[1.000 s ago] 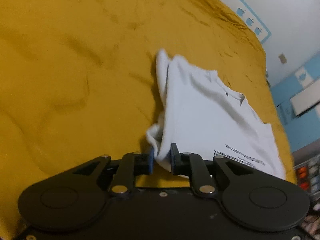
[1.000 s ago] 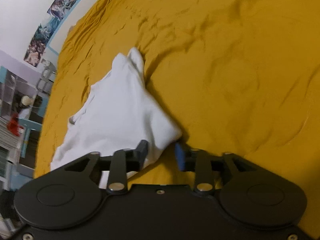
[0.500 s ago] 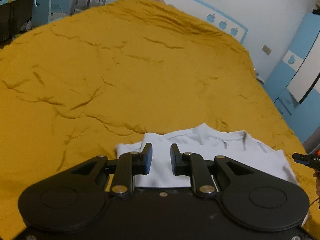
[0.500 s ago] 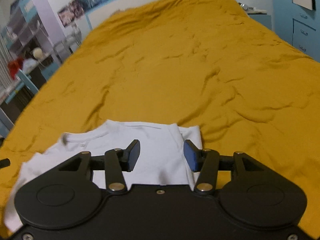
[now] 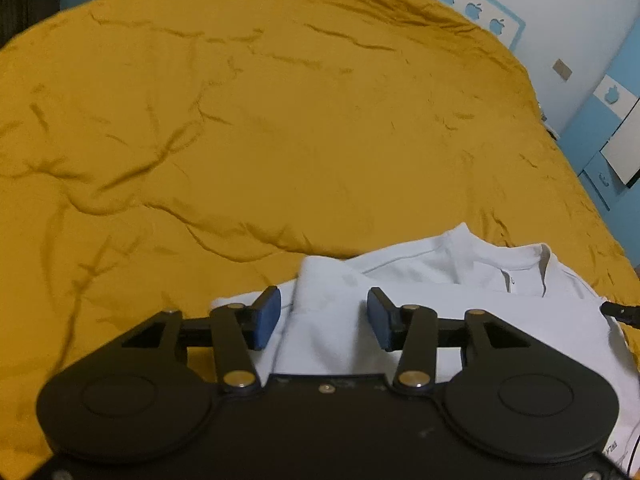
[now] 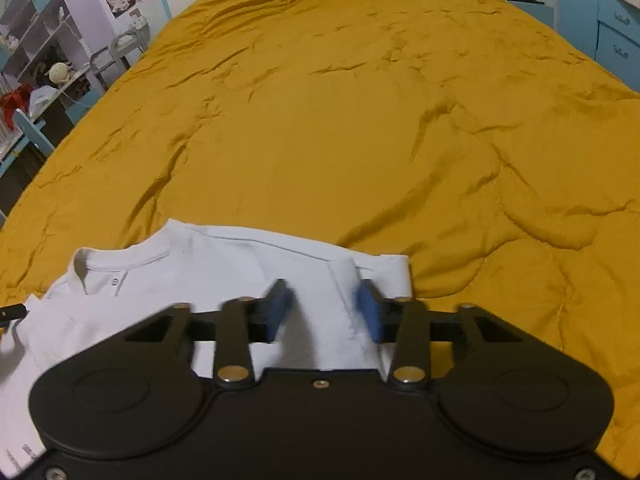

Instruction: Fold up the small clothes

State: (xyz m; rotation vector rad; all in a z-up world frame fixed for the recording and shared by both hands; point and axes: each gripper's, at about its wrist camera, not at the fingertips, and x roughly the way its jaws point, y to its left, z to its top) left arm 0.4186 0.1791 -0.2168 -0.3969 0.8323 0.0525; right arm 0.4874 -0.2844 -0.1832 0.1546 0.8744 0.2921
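A small white T-shirt [image 5: 440,280] lies on the mustard-yellow bedspread [image 5: 260,132], collar toward the far side. My left gripper [image 5: 324,318] is open, its blue pads either side of a raised fold at the shirt's left shoulder, not clamping it. In the right wrist view the shirt [image 6: 200,264] lies at the lower left. My right gripper [image 6: 322,312] is open over a raised fold at the right shoulder, by the folded-in sleeve [image 6: 392,276]. The shirt's lower part is hidden behind both gripper bodies.
The wrinkled bedspread [image 6: 360,120] stretches far ahead of both grippers. Blue cabinets [image 5: 608,140] stand right of the bed. Shelves and a desk with clutter [image 6: 36,80] stand left of it. The other gripper's tip [image 5: 620,314] shows at the shirt's right edge.
One second ago the left gripper was shut on the hanging shirt. The shirt has since been laid flat on the bed, and both grippers have opened wider over it.
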